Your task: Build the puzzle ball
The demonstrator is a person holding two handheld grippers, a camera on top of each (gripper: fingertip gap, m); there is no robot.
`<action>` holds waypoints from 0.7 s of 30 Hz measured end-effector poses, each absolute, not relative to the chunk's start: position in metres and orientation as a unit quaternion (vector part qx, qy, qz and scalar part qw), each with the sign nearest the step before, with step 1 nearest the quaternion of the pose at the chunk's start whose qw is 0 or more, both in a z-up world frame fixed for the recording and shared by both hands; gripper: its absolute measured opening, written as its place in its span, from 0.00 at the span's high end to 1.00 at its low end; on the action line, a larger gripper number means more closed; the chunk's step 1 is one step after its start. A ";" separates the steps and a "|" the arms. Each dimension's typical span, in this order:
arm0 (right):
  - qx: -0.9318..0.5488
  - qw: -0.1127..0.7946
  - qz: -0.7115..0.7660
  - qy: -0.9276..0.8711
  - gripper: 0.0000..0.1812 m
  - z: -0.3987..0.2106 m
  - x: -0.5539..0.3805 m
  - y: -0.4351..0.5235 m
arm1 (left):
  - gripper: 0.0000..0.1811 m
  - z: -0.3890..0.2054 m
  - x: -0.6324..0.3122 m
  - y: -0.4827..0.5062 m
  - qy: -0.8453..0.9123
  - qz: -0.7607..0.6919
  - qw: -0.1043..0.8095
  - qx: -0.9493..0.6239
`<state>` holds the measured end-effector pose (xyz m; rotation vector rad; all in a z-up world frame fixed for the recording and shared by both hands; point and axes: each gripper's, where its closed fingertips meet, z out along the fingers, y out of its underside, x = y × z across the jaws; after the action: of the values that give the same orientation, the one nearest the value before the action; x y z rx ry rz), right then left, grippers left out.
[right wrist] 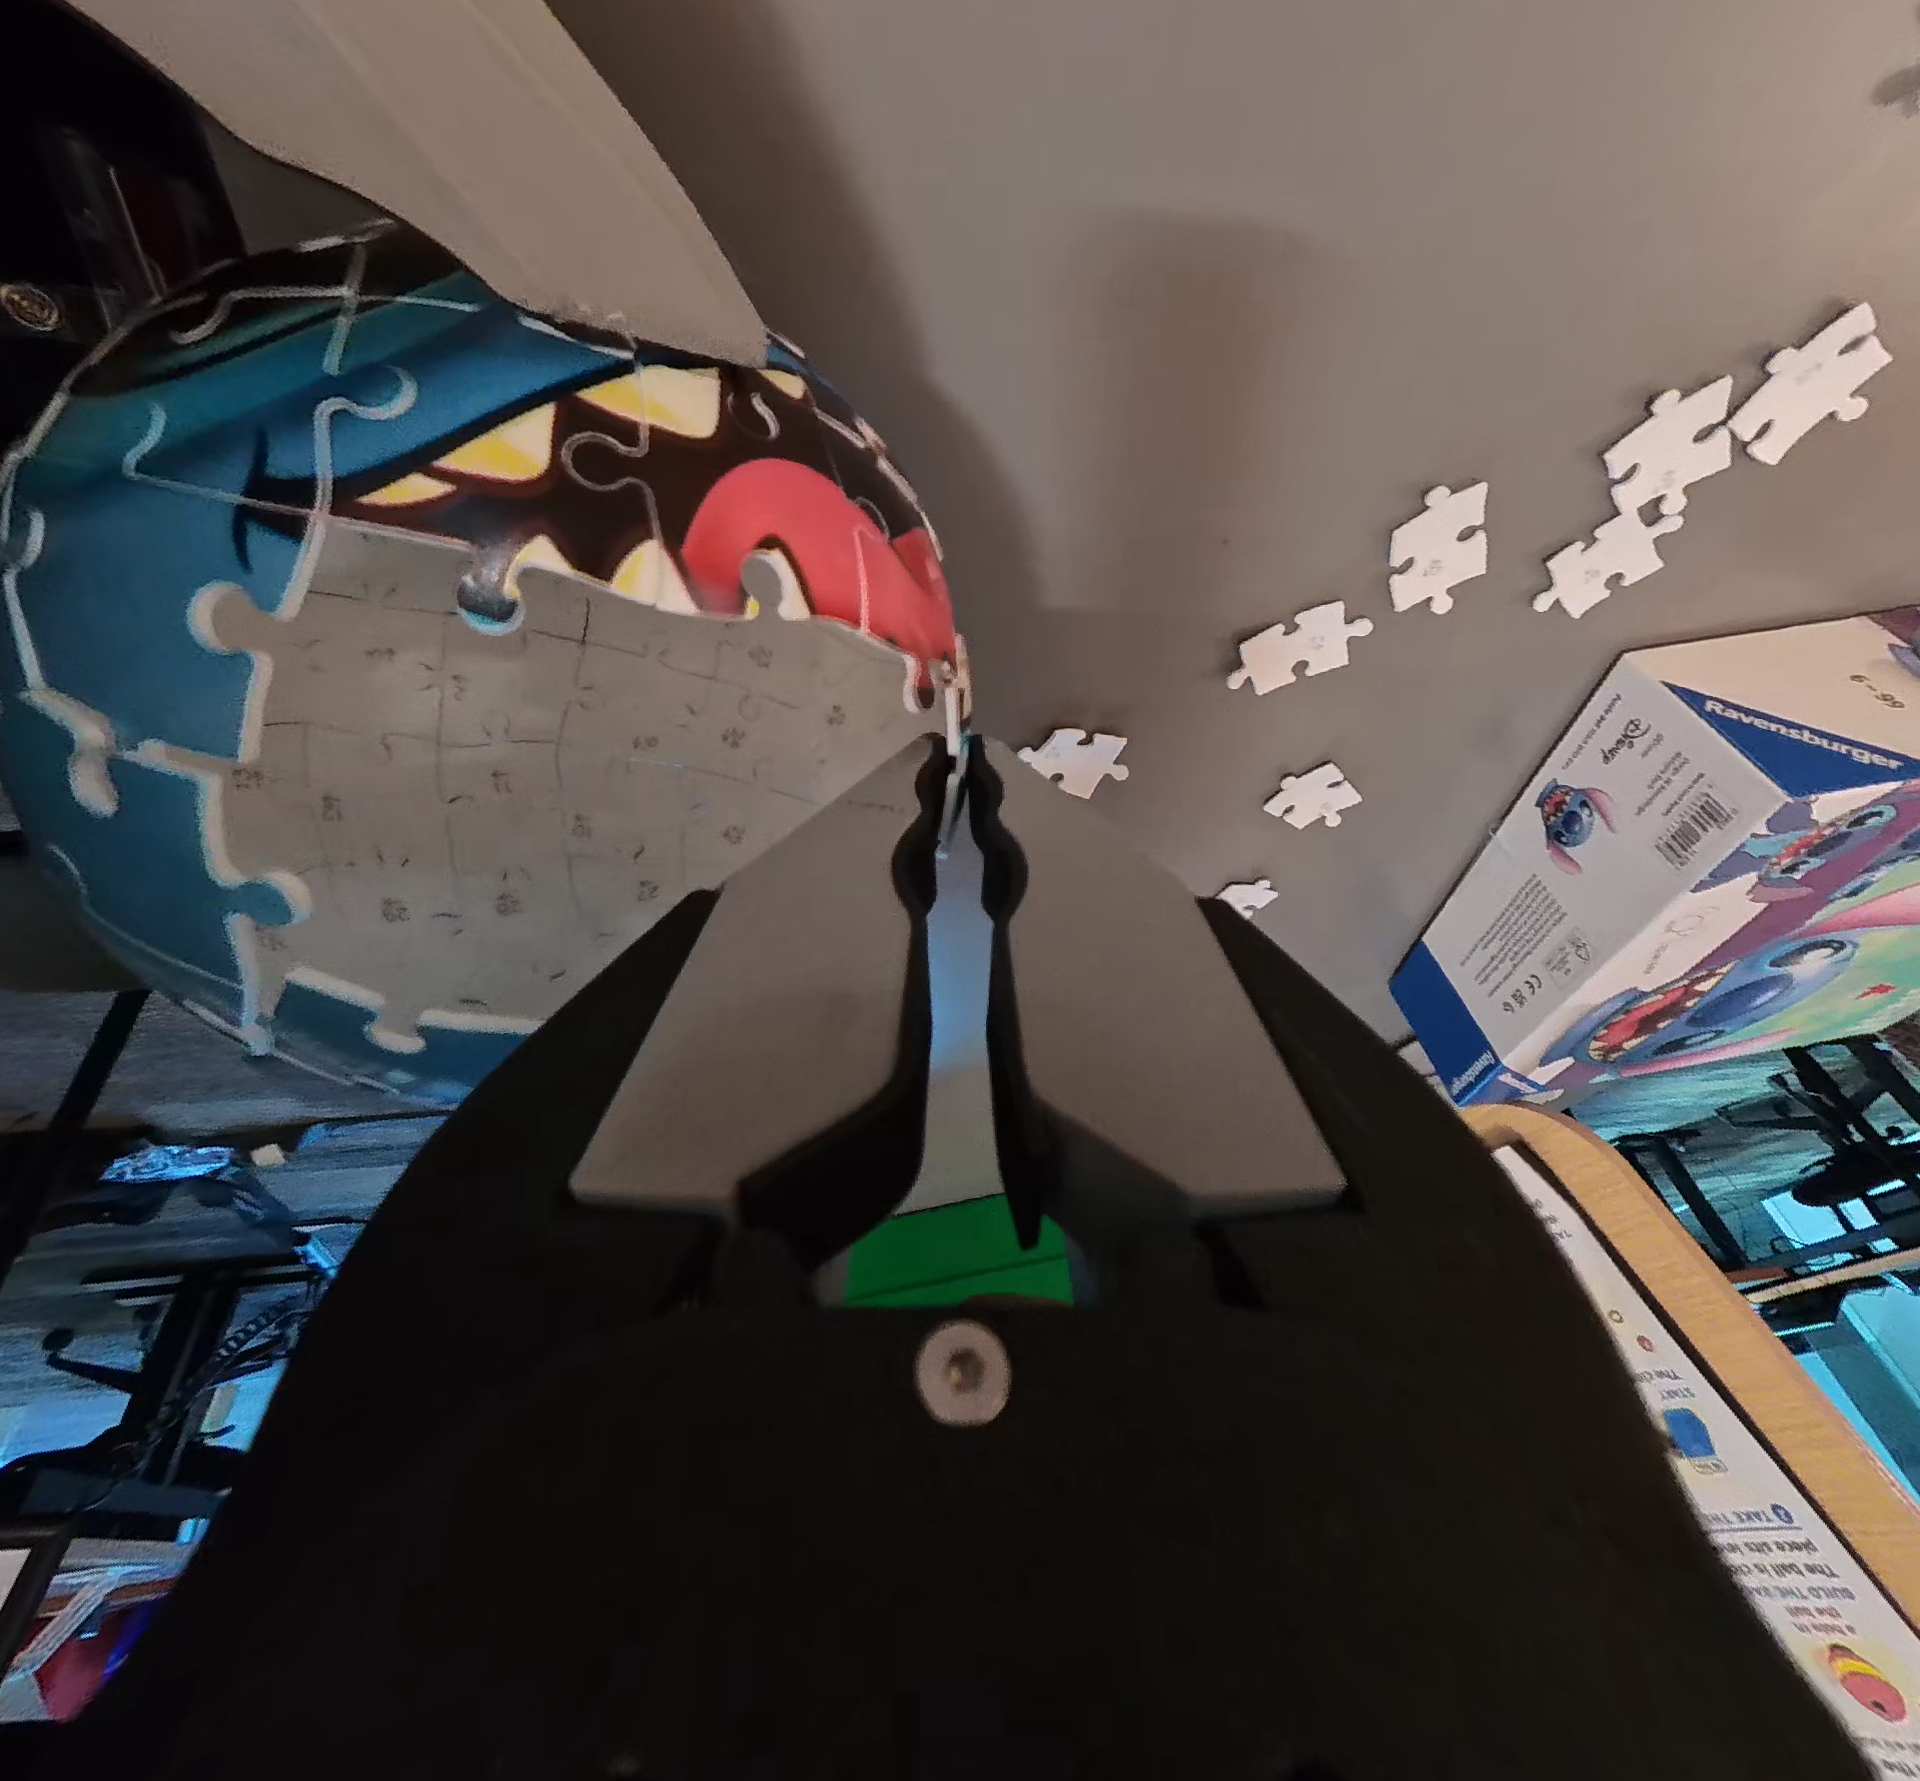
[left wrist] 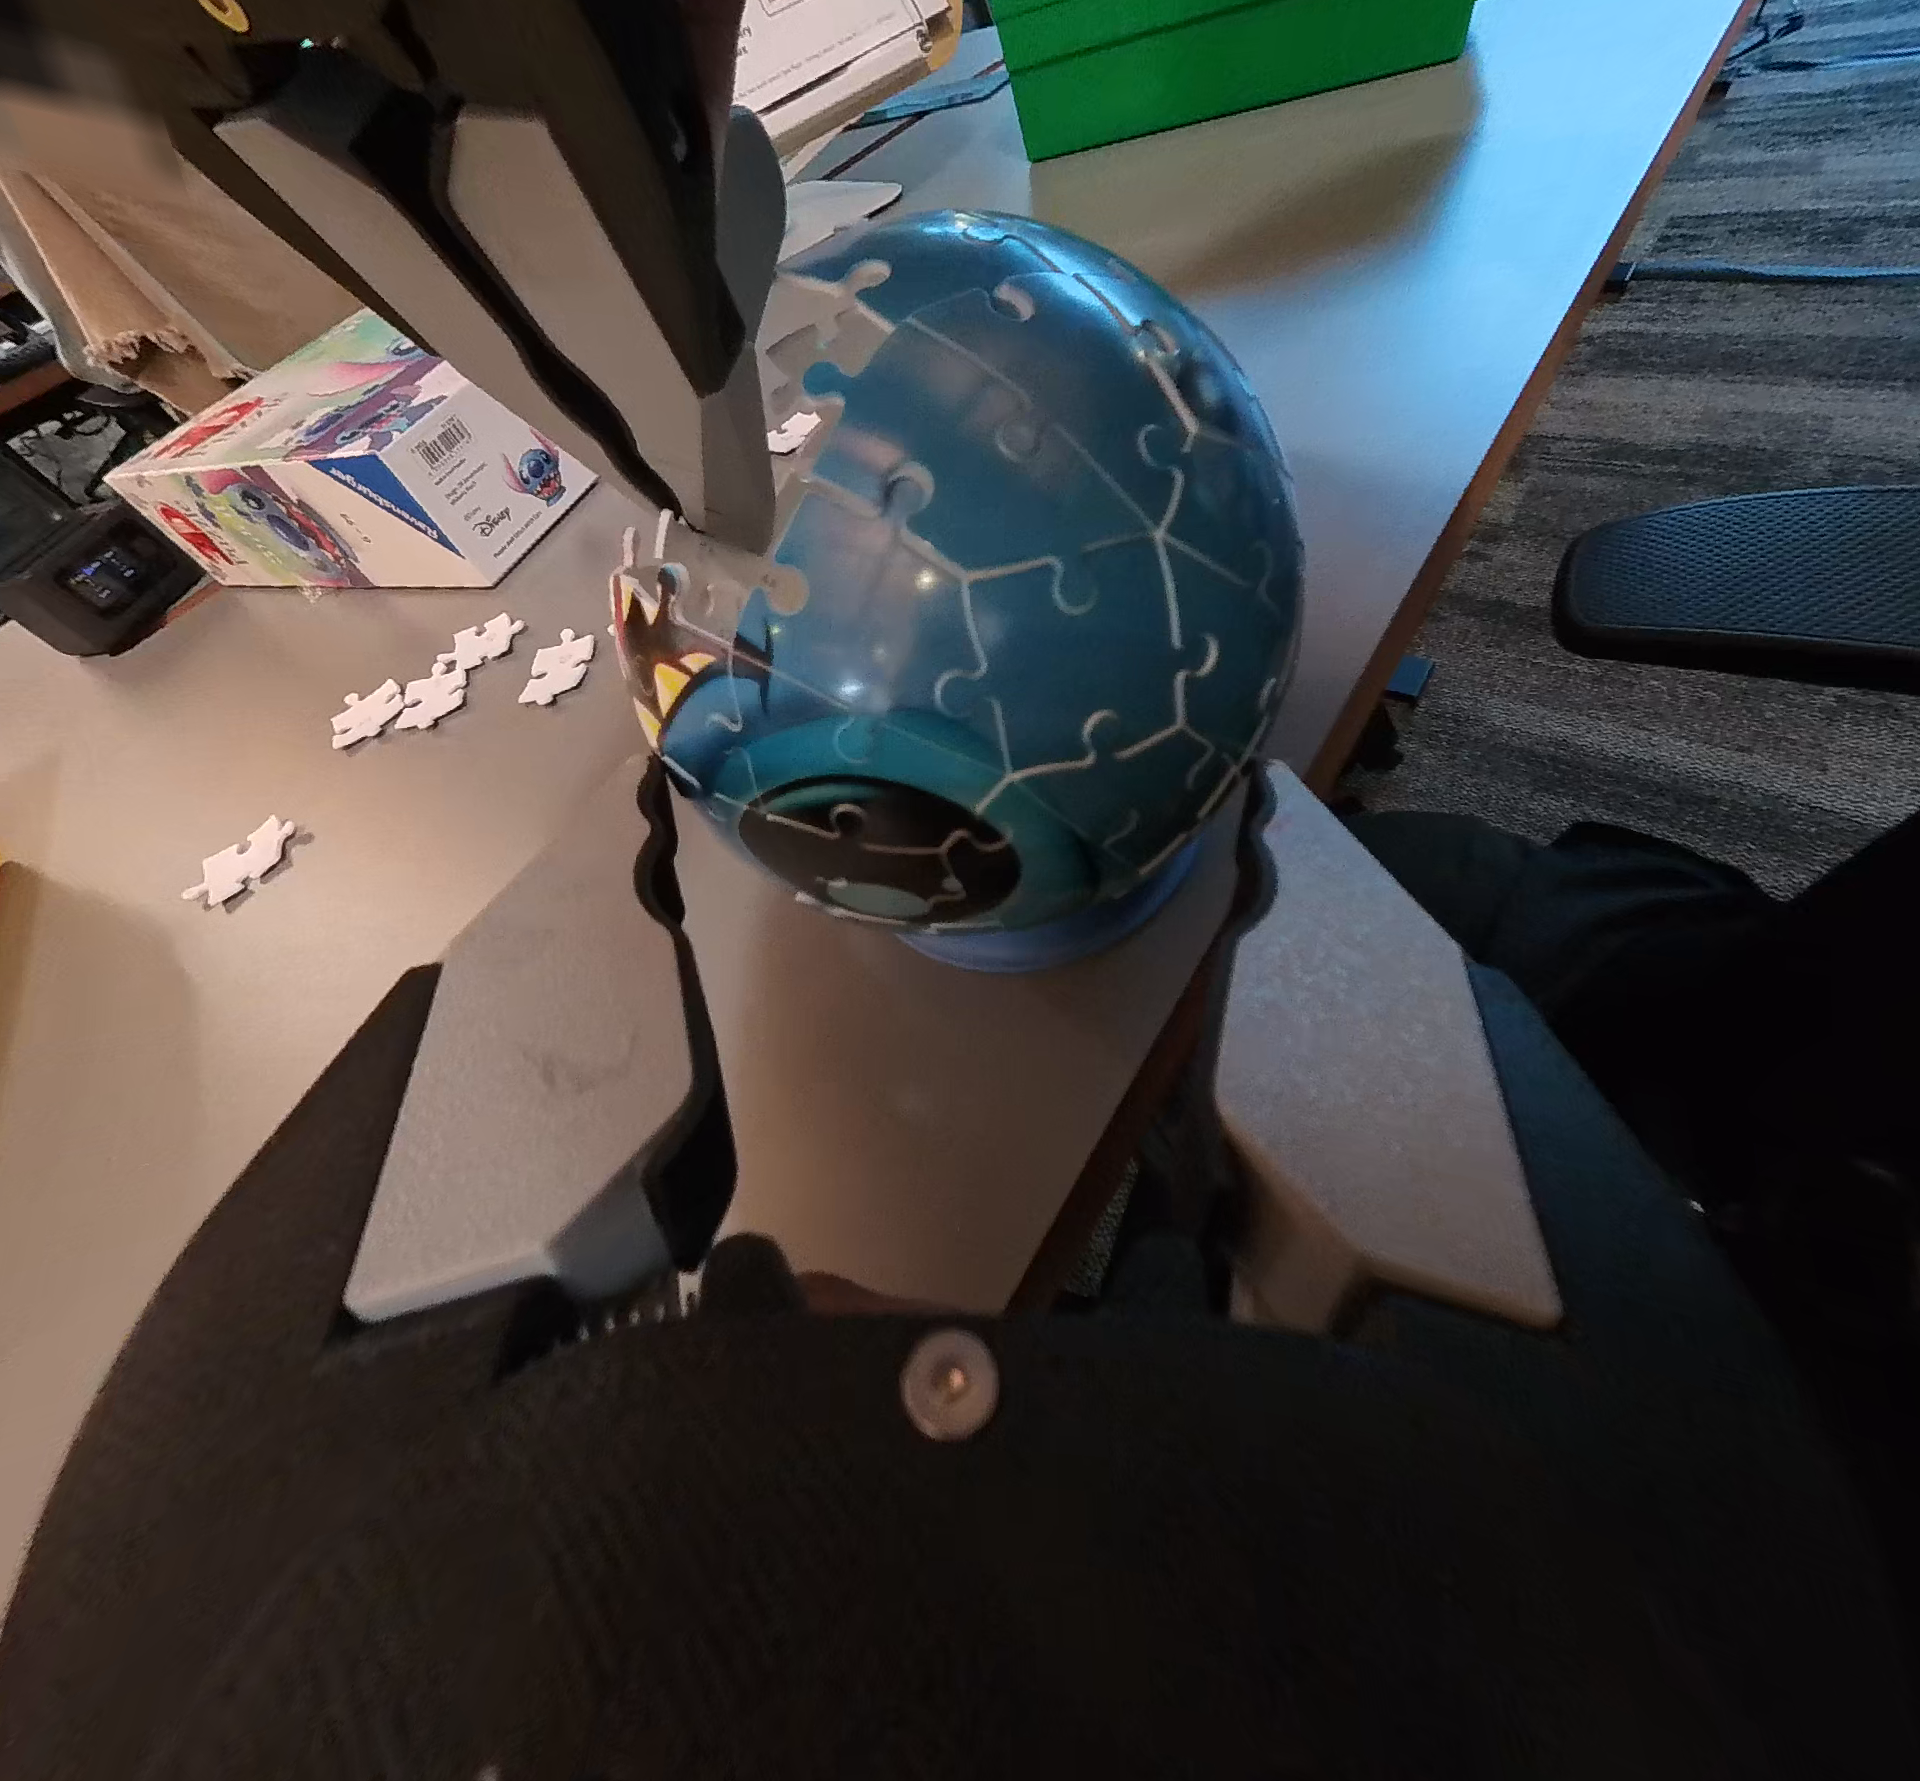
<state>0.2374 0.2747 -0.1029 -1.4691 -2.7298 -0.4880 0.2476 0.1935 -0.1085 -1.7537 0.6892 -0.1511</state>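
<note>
Fingers of the right gripper (right wrist: pixel 954 775) pinch a thin puzzle piece (right wrist: pixel 948 708) at the rim of the ball's opening, frame centre. Left gripper (left wrist: pixel 951 796) fingers spread wide, cradling the puzzle ball (left wrist: pixel 1029 588) at the counter (left wrist: pixel 1455 173) edge. Judgement: align tab to notch before pressing; keep the ball braced so the shell does not flex. Loose pieces (left wrist: pixel 457 671) wait at left.
</note>
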 end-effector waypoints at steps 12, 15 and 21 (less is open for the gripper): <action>-0.473 0.000 -0.149 -0.868 0.92 -0.104 0.237 0.278 | 0.41 -0.109 0.248 0.193 0.297 -0.066 0.588 -0.749; -0.468 0.004 -0.142 -0.872 0.92 -0.103 0.234 0.277 | 0.41 -0.109 0.248 0.193 0.298 -0.066 0.588 -0.749; -0.456 0.010 -0.120 -0.882 0.93 -0.099 0.225 0.268 | 0.41 -0.109 0.248 0.194 0.298 -0.066 0.588 -0.749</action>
<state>0.2253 0.2684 -0.0994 -1.4234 -2.7520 -0.3749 0.2480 0.1935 -0.1088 -1.7440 0.6949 -0.1528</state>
